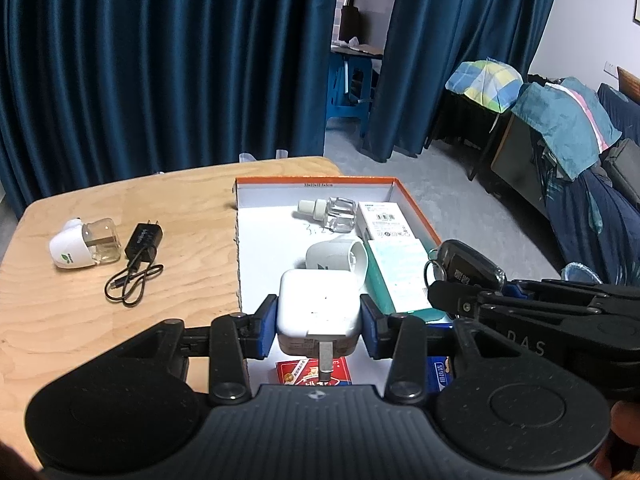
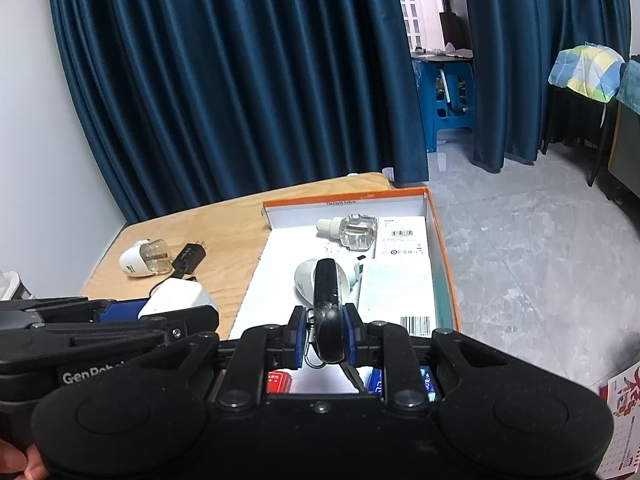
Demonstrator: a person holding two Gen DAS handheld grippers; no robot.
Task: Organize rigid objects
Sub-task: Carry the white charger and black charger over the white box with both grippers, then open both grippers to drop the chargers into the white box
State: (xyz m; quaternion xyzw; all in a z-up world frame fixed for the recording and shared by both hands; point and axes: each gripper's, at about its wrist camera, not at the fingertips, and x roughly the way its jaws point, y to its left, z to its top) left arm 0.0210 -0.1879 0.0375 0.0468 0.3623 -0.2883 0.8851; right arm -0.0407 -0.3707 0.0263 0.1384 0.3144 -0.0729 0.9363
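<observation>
My left gripper (image 1: 319,322) is shut on a white charger block (image 1: 318,308) with its prong toward me, held over the near part of the orange-rimmed box (image 1: 416,210). My right gripper (image 2: 321,334) is shut on a black car key (image 2: 328,312) with a key ring, held over the same box (image 2: 442,248); the key also shows in the left wrist view (image 1: 466,266). On the wooden table (image 1: 120,320) to the left lie a white-capped liquid vaporizer (image 1: 84,248) and a black plug with cable (image 1: 140,252).
Inside the box lie a clear bottle (image 1: 332,212), a white carton (image 1: 384,224), a teal-edged flat box (image 1: 400,276), a grey-white cup-shaped item (image 1: 338,258), a red pack (image 1: 310,372) and a blue pack (image 1: 438,372). Blue curtains hang behind; floor drops off right of the box.
</observation>
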